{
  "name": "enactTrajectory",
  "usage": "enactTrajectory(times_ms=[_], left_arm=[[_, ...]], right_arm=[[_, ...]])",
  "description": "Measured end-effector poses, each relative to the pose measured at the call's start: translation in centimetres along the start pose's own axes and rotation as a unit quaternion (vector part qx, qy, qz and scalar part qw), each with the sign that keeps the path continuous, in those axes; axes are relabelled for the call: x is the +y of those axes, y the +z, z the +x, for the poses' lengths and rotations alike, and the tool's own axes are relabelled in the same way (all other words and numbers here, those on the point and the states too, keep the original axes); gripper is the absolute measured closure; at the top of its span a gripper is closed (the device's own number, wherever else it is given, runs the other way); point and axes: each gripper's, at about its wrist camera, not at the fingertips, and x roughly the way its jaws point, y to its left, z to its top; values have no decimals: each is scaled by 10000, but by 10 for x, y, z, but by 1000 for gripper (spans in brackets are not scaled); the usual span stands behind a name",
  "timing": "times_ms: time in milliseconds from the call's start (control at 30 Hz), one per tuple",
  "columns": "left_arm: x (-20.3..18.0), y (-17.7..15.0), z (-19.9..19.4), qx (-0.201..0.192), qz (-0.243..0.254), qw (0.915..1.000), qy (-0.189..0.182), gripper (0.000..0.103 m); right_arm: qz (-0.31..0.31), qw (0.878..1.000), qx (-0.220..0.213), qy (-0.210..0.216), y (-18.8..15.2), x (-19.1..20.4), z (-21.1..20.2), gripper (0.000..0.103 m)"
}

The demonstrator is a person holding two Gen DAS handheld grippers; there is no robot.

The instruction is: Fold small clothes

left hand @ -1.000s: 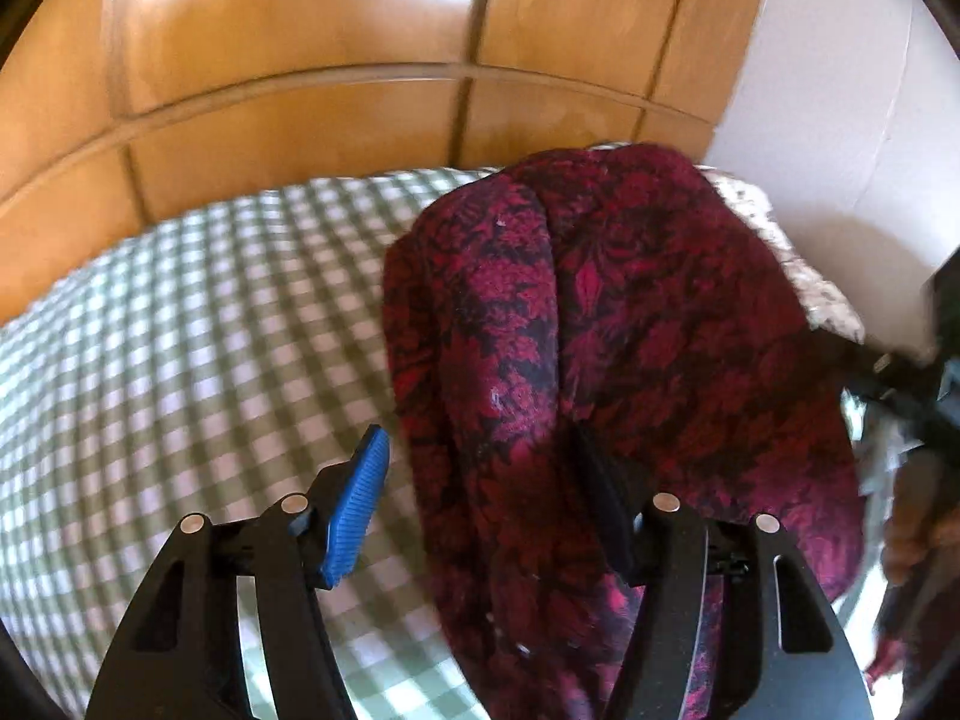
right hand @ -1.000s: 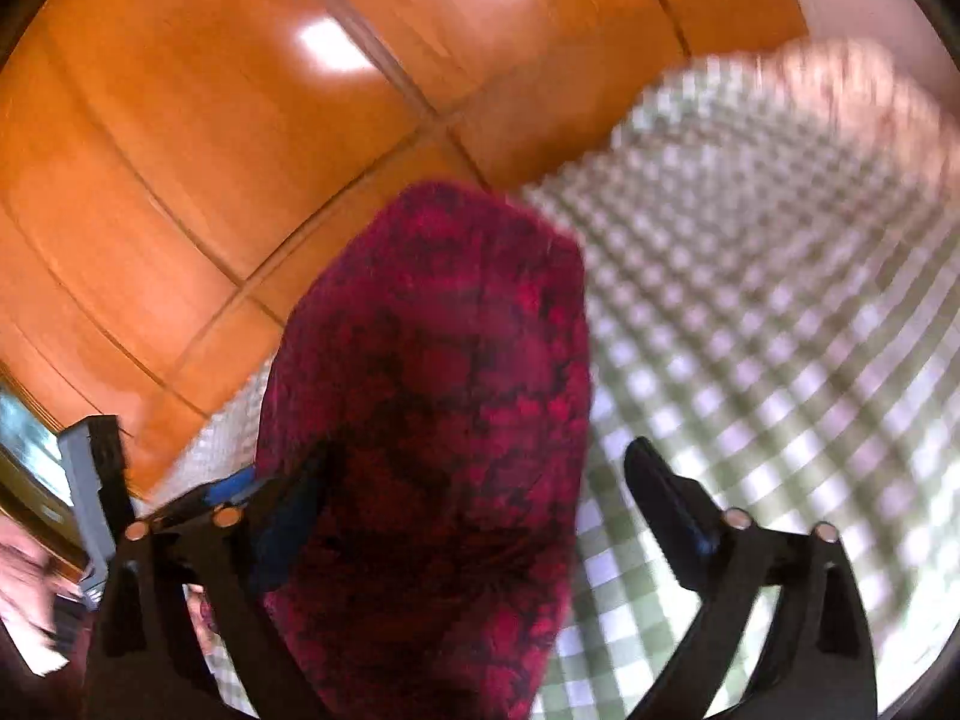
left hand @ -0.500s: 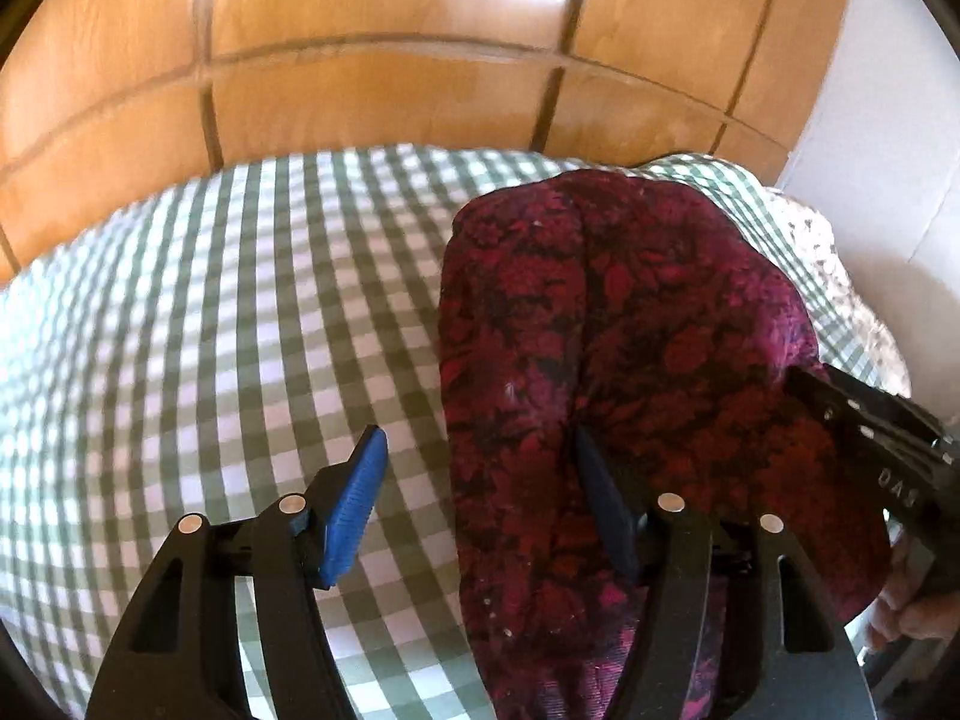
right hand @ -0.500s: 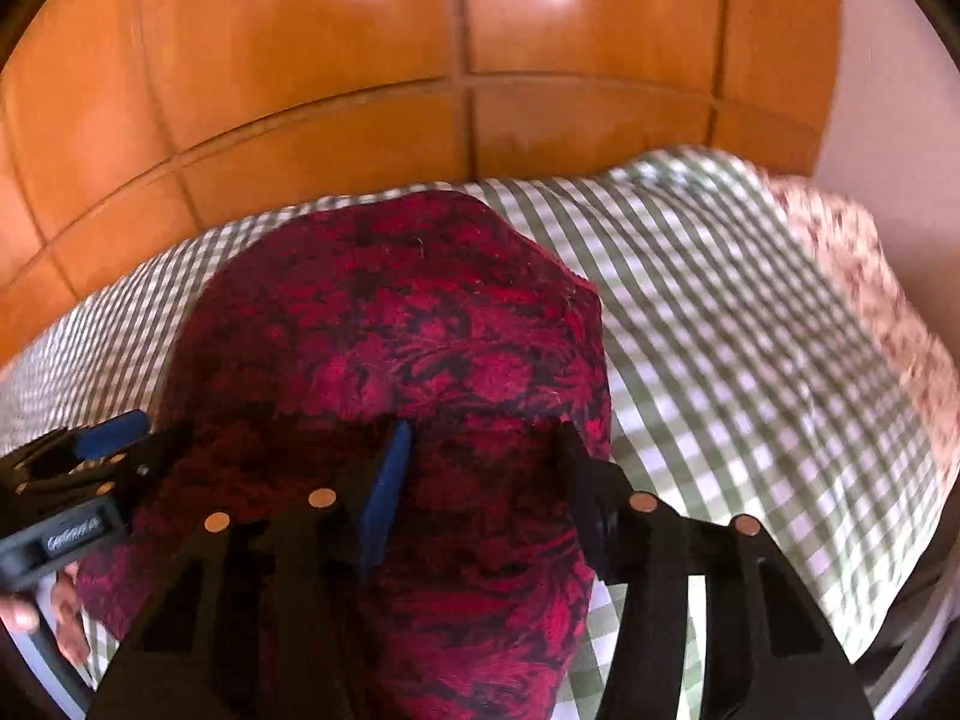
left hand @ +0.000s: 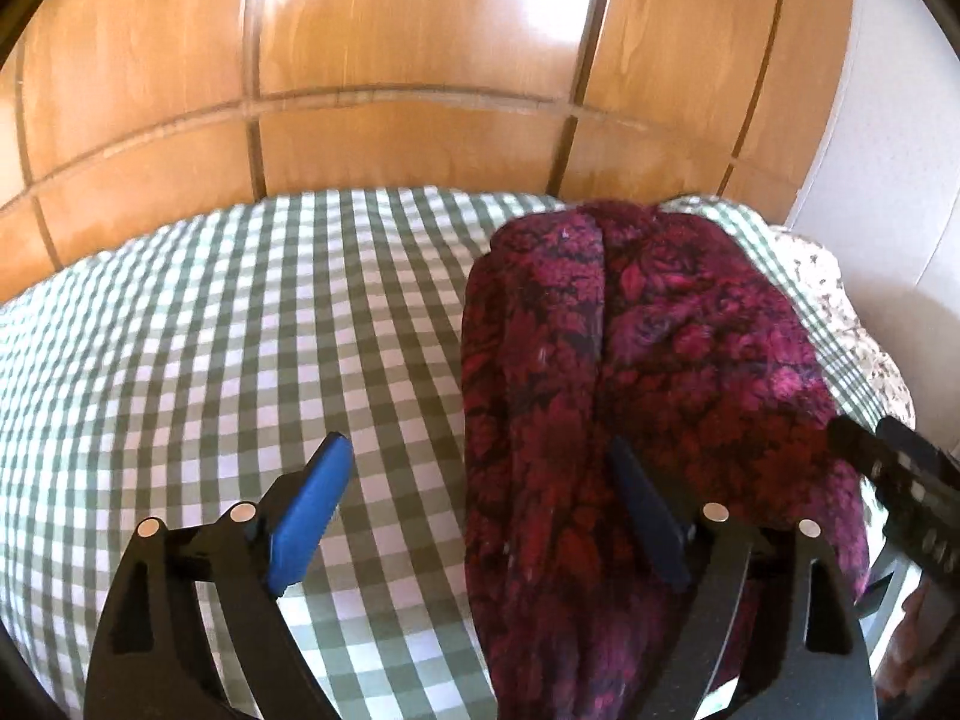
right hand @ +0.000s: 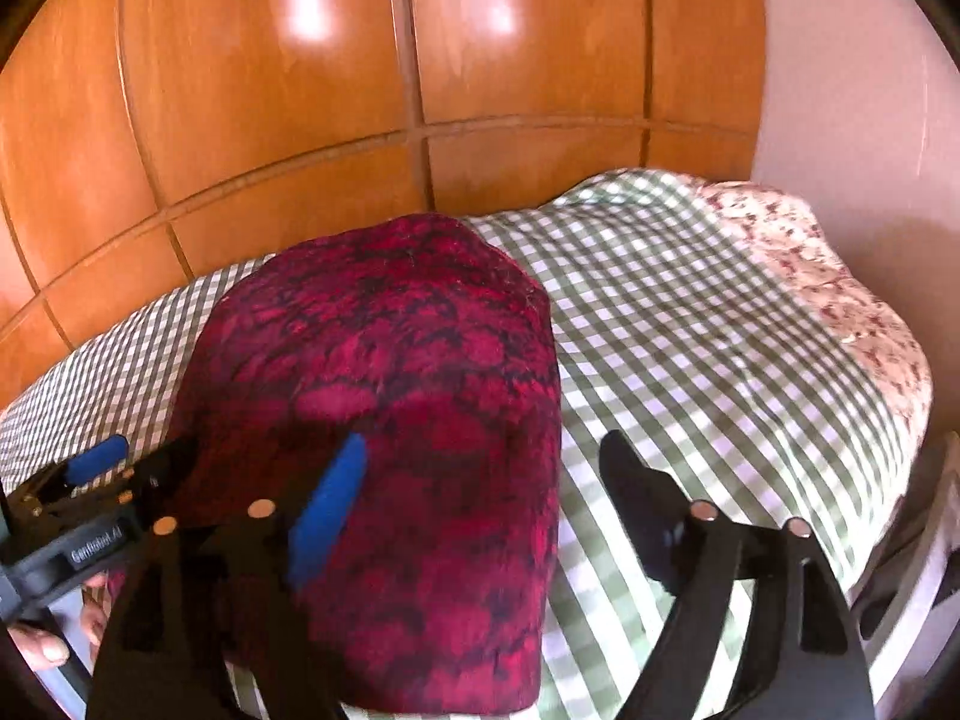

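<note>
So there's a dark red floral garment [left hand: 648,372] lying folded into a thick bundle on the bed [left hand: 240,348], which has a green and white checked sheet on it. From the left wrist view the bundle sits toward the right side of the bed, with a lengthwise crease running down its top. From the right wrist view the same garment [right hand: 408,408] sits left of centre, with the bare checked sheet [right hand: 720,348] stretching off to its right.

The left gripper [left hand: 480,516] is spread wide, nothing pinched. Its blue-padded finger [left hand: 312,510] hangs over bare sheet and the dark one [left hand: 648,522] sits over the red fabric, can't tell if it's actually touching.

The right gripper [right hand: 480,516] is also spread open and not holding anything. Its blue finger [right hand: 330,510] is over the bundle's near end, the black finger [right hand: 636,504] over the checks just beside the garment's right edge.

Each gripper peeks into the other's view at the edge of the frame.

Behind the bed is a glossy wooden panelled wardrobe [right hand: 300,90], and a floral patterned cover [right hand: 840,300] lies at the far right end of the bed next to a pale wall [right hand: 852,90].
</note>
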Motion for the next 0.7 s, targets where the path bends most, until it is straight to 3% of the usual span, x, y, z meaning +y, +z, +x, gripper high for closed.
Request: enactTrajectory(times_ms=[300, 700], left_arm=[[-6, -16, -47, -466, 149, 9988, 82, 12], [5, -43, -95, -802, 101, 9959, 406, 4]], right_arm=[[-188, 9991, -221, -324, -35, 19, -34, 2], [380, 9955, -418, -762, -58, 20, -69, 2]])
